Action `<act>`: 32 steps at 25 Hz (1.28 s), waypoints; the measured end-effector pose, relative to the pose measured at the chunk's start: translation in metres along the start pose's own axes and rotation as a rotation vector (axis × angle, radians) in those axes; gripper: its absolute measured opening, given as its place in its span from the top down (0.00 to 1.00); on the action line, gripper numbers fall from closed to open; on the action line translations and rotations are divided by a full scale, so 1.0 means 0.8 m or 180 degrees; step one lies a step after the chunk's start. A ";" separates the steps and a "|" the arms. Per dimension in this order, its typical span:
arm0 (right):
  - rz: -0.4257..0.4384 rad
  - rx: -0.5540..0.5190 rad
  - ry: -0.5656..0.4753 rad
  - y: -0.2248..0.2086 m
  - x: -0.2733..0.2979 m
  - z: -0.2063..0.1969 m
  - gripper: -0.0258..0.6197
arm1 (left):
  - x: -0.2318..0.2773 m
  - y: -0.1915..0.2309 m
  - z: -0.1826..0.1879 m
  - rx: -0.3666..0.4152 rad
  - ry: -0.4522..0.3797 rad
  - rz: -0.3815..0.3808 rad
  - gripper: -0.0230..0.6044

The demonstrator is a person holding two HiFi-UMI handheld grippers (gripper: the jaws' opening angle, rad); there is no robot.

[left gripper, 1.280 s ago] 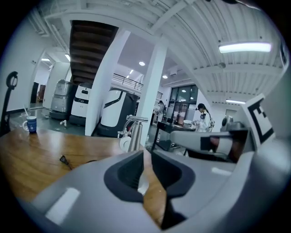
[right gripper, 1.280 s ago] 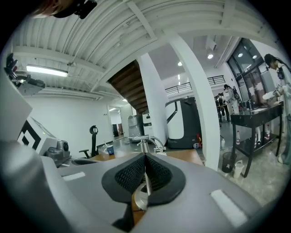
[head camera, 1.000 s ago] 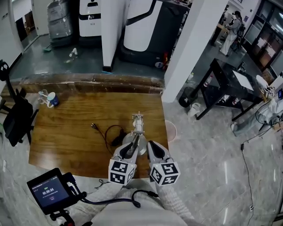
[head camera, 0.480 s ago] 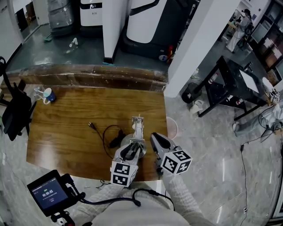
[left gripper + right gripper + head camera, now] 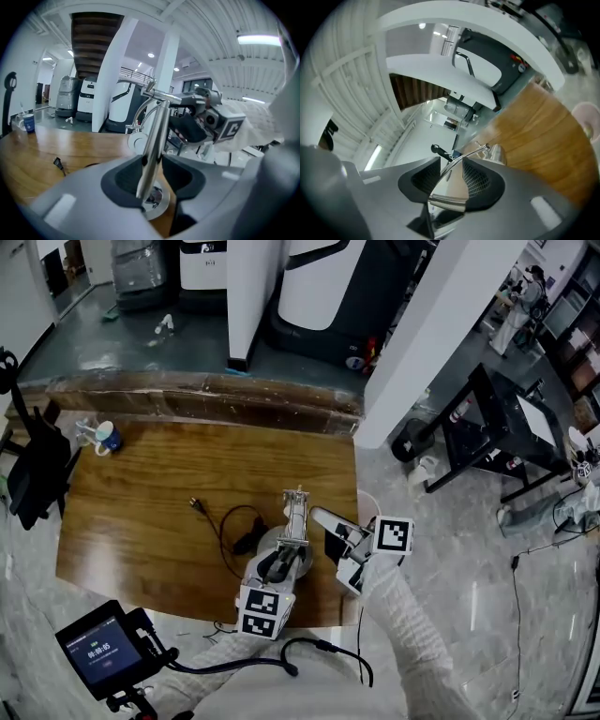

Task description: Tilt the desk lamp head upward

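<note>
While the desk lamp (image 5: 296, 514) stands at the near right of the wooden surface (image 5: 141, 512), its chrome arm (image 5: 154, 136) sits loosely between the left claw's (image 5: 279, 563) parted jaws. The right claw's (image 5: 323, 518) jaws are opening around the lamp head (image 5: 449, 193). Best, probably: clamp the arm firmly, grip the head's rim, then lift gently about its hinge.
</note>
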State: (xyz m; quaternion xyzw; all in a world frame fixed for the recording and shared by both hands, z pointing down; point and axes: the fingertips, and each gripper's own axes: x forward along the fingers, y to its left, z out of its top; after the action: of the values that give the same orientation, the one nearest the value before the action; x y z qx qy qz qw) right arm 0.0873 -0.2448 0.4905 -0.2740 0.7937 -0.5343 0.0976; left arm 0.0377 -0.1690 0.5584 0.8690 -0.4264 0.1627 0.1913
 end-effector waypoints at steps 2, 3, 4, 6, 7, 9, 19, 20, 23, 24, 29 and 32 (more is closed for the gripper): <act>0.0107 0.0220 0.0082 -0.005 0.008 0.000 0.75 | 0.001 -0.001 0.001 0.0020 0.0010 0.0008 0.76; 0.0110 0.0306 0.0115 -0.010 0.011 -0.002 0.75 | 0.001 -0.001 0.001 0.0038 0.0021 0.0013 0.76; 0.0115 0.0404 0.0136 -0.014 0.013 -0.004 0.75 | 0.001 -0.001 0.001 0.0057 0.0030 0.0015 0.76; 0.0200 0.0657 0.0138 -0.017 0.017 -0.005 0.75 | 0.002 -0.001 0.002 0.0084 0.0030 0.0018 0.76; 0.0258 0.0775 0.0127 -0.017 0.020 -0.004 0.75 | 0.003 -0.001 0.003 0.0092 0.0025 0.0019 0.76; 0.0356 0.0943 0.0113 -0.019 0.028 -0.004 0.75 | 0.003 -0.001 0.003 0.0090 0.0016 0.0025 0.76; 0.0627 0.1345 0.0303 -0.024 0.053 -0.007 0.75 | 0.002 0.001 0.003 0.0059 0.0000 0.0049 0.76; 0.0665 0.1363 0.0331 -0.024 0.054 -0.007 0.75 | 0.002 0.001 0.003 0.0057 -0.0001 0.0049 0.76; 0.0719 0.1427 0.0412 -0.024 0.059 -0.008 0.76 | 0.001 0.001 0.003 0.0057 -0.0006 0.0045 0.75; 0.0711 0.1438 0.0449 -0.025 0.060 -0.008 0.76 | 0.001 0.001 0.003 0.0053 -0.0008 0.0042 0.75; 0.0625 0.1280 0.0592 -0.023 0.061 -0.009 0.77 | 0.002 0.001 0.002 0.0048 0.0014 0.0027 0.75; 0.0552 0.1067 0.0596 -0.023 0.061 -0.008 0.75 | 0.004 0.001 0.003 0.0043 0.0037 0.0017 0.75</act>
State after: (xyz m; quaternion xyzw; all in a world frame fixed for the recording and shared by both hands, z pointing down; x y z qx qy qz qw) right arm 0.0501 -0.2707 0.5161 -0.1337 0.7199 -0.6716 0.1133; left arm 0.0394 -0.1726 0.5580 0.8681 -0.4265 0.1712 0.1875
